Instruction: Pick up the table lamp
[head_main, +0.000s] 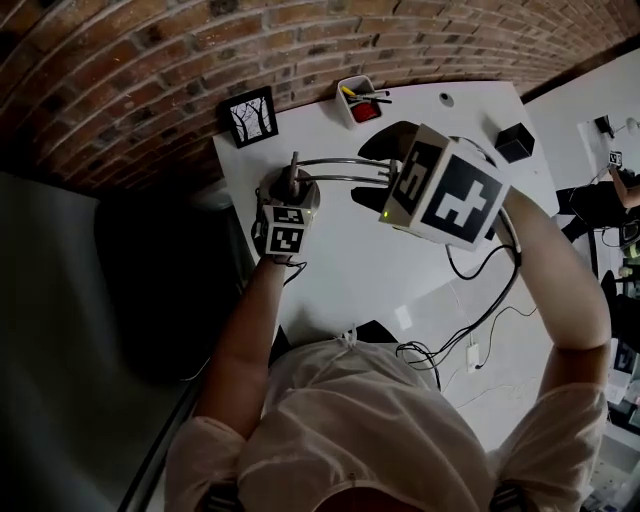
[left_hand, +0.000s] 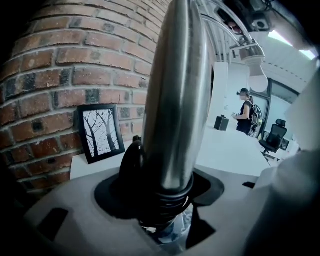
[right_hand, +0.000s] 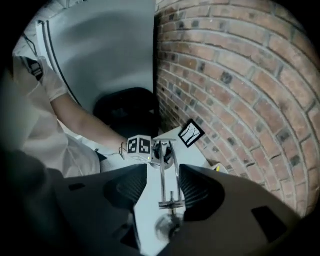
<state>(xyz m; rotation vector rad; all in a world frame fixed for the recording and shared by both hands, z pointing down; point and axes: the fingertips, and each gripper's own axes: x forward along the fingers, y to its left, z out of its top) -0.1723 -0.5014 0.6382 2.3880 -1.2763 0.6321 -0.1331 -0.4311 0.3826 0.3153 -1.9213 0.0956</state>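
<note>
The white surface (head_main: 330, 270) is running along a brick wall (head_main: 150, 60). A framed picture (head_main: 249, 116) is leaning against that wall, and I am using it as the reference point.

**Location of the work item.** The table lamp (left_hand: 175, 100) is standing just in front of the framed picture, on my side of it. Its round base is sitting nearest the picture. Its twin chrome rods are reaching away from the picture along the surface.

**Left tongs (left_hand: 166, 210).** I am clenching these on the lamp's chrome post, low down by the black ribbed collar, close in front of the picture. I am judging the grip step as complete.

**Right tongs (right_hand: 165, 192).** These are standing released, hovering over the far end of the rods, well away from the picture. The rods are showing in the gap between the jaws, and neither pad is touching them.

**Remaining work.** I cannot tell whether the base is clear of the surface; it is appearing to rest there. I am therefore judging the lift itself as outstanding. I am expecting to raise the lamp by the post, with the rods possibly needing support from the right tongs against tipping.
</note>
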